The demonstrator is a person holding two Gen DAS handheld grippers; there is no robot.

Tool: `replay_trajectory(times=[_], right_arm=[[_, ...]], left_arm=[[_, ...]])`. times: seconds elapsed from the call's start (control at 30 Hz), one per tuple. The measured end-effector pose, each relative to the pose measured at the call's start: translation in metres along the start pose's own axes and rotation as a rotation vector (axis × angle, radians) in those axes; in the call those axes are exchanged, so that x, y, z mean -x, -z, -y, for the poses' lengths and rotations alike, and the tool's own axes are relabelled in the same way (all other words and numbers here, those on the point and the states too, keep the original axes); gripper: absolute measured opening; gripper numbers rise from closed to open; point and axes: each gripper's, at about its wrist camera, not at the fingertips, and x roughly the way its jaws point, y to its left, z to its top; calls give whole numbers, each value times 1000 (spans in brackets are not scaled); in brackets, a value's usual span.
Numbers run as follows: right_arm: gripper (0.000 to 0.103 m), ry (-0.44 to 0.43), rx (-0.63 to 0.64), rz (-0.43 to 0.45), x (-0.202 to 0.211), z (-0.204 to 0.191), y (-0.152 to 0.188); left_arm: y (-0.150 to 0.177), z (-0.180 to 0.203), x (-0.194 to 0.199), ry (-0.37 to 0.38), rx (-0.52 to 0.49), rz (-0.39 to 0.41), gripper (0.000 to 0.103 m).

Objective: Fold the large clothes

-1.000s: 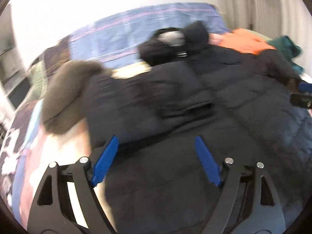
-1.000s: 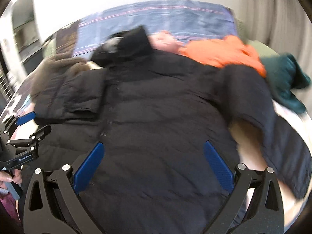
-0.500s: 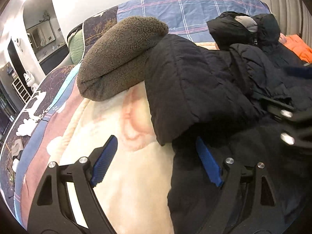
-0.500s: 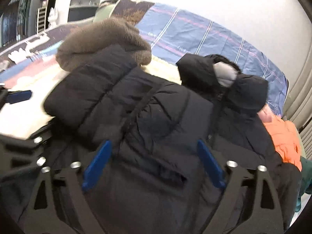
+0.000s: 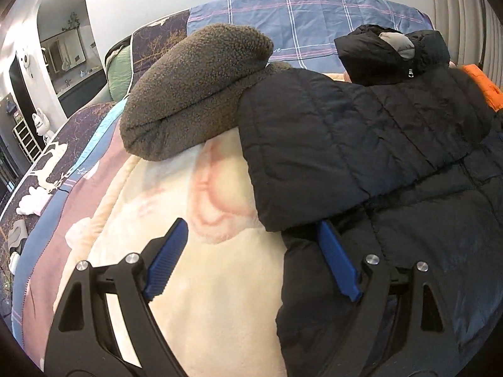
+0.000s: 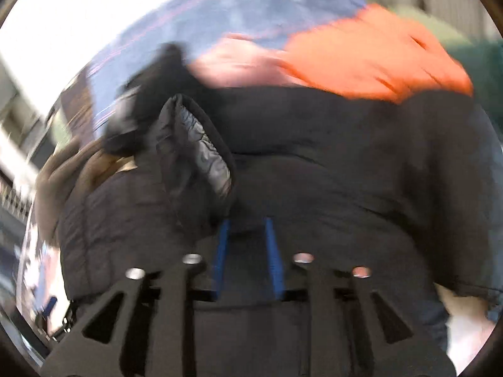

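Observation:
A black puffer jacket (image 5: 361, 144) lies spread on the bed, one sleeve folded in across its body. My left gripper (image 5: 251, 224) stands open at the jacket's left edge. Its right pad (image 5: 338, 260) touches the hem under the sleeve end, and its left pad (image 5: 166, 260) hangs over the cream blanket (image 5: 195, 282). In the blurred right wrist view my right gripper (image 6: 246, 223) is closing, its jaws narrow with dark fabric of the jacket (image 6: 345, 188) bunched between the pads. A cuff with grey lining (image 6: 204, 154) stands up just beyond them.
A brown fleece garment (image 5: 195, 91) lies rolled at the jacket's upper left. An orange garment (image 6: 371, 53) and a pink one (image 6: 239, 66) lie beyond the jacket, with a blue checked cover (image 5: 314, 22) against the wall. The bed's edge falls away on the left.
My right gripper swung away from the folded sleeve toward the orange garment, and its jaws went from wide to narrow on jacket fabric. The left view has barely shifted in the last half second.

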Motion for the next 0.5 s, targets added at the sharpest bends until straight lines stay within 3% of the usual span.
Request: replay_trajectory(times=[0.13, 0.2, 0.33, 0.37, 0.4, 0.43, 0.5], right_arm=[[67, -91, -87, -10, -1, 24, -3], [85, -156, -47, -6, -7, 15, -9], [87, -163, 93, -45, -41, -23, -19], [83, -127, 120, -61, -53, -31, -19], [53, -100, 134, -68, -58, -35, -19], [36, -84, 140, -75, -61, -38, -19], [17, -97, 92, -48, -51, -33, -20]], left_arm=[[-3, -1, 10, 15, 2, 17, 86], [-6, -1, 13, 24, 0, 27, 87], [-11, 1, 16, 19, -10, 37, 88], [-12, 1, 15, 20, -7, 35, 88], [-13, 1, 14, 16, 0, 29, 88], [-13, -1, 13, 9, 13, 20, 88], [-12, -5, 13, 14, 30, 14, 88]])
